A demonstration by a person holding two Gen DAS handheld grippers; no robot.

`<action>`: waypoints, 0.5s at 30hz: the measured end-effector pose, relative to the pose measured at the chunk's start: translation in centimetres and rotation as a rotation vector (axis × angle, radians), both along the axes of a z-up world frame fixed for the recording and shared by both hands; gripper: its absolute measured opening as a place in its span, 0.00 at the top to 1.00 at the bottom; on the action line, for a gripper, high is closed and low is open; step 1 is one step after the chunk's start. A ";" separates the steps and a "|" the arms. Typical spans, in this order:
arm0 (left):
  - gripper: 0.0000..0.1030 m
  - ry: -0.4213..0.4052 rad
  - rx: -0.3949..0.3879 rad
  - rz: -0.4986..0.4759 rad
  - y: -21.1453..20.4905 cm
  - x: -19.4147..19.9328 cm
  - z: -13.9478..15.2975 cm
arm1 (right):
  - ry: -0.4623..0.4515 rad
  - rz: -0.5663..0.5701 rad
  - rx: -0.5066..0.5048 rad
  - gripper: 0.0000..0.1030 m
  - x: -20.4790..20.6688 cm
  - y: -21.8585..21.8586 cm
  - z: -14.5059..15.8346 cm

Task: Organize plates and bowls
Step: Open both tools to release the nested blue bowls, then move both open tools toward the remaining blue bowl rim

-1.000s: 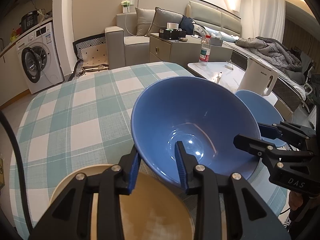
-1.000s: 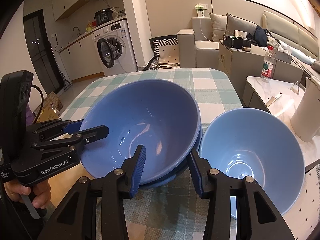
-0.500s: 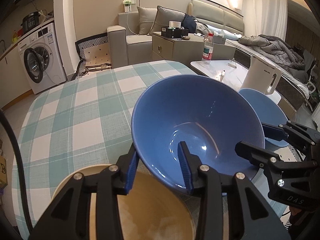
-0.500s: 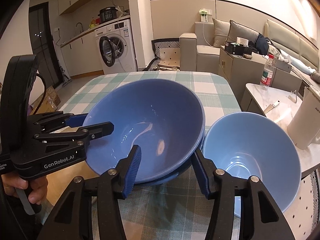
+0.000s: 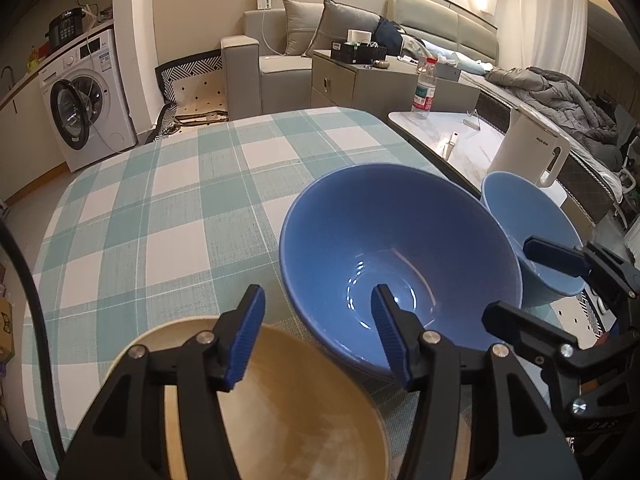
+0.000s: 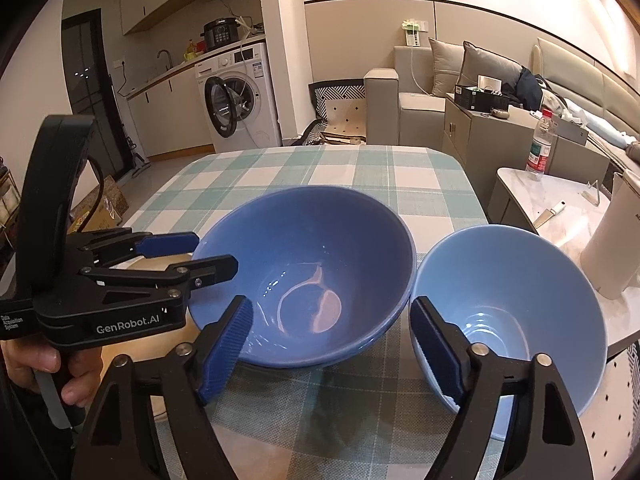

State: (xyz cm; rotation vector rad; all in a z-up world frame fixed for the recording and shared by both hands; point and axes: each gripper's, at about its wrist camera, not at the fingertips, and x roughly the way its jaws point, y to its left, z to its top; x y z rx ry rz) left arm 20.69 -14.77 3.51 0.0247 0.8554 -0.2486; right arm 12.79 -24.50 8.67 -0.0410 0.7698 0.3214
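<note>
Left gripper (image 5: 318, 330) stands with its jaws apart and holds nothing; one finger hangs over the beige plate (image 5: 280, 408) at the near edge of the table (image 5: 160, 208), the other over the near rim of the dark blue bowl (image 5: 400, 256). That bowl sits on the checked cloth, and judging by the doubled rim it is already nested on another, so stacking seems partly done. A light blue bowl (image 5: 532, 224) stands alone just right of it, the right gripper (image 5: 532, 284) in front. Far right, a white kettle (image 5: 532, 148) and water bottle (image 5: 424, 88) stand on a side table.

Right gripper (image 6: 332, 344) is also open and empty, straddling the gap between the dark blue bowl (image 6: 304, 280) and the light blue bowl (image 6: 512, 312), which nearly touch. The left gripper (image 6: 200, 252) hovers at the dark bowl's left rim. What is left, I judge, is adding the light bowl and placing the plate; the kettle (image 6: 616, 248) crowds the right side.
</note>
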 end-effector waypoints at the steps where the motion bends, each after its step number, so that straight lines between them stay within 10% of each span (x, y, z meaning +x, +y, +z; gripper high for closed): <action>1: 0.46 0.004 0.002 0.000 0.0 0.0 -0.1 | 0.000 -0.003 0.001 0.17 0.0 0.0 0.1; 8: 0.38 0.008 0.010 0.002 -0.2 -0.1 -0.1 | 0.003 -0.017 0.051 0.03 -0.1 -0.9 0.5; 12: 0.09 -0.005 -0.013 0.008 -0.1 -0.2 0.4 | -0.009 -0.022 0.074 0.01 -0.2 -1.4 1.0; 15: 0.08 -0.021 -0.020 -0.001 -0.2 -0.5 1.0 | -0.019 -0.030 0.072 0.01 -0.4 -1.8 1.2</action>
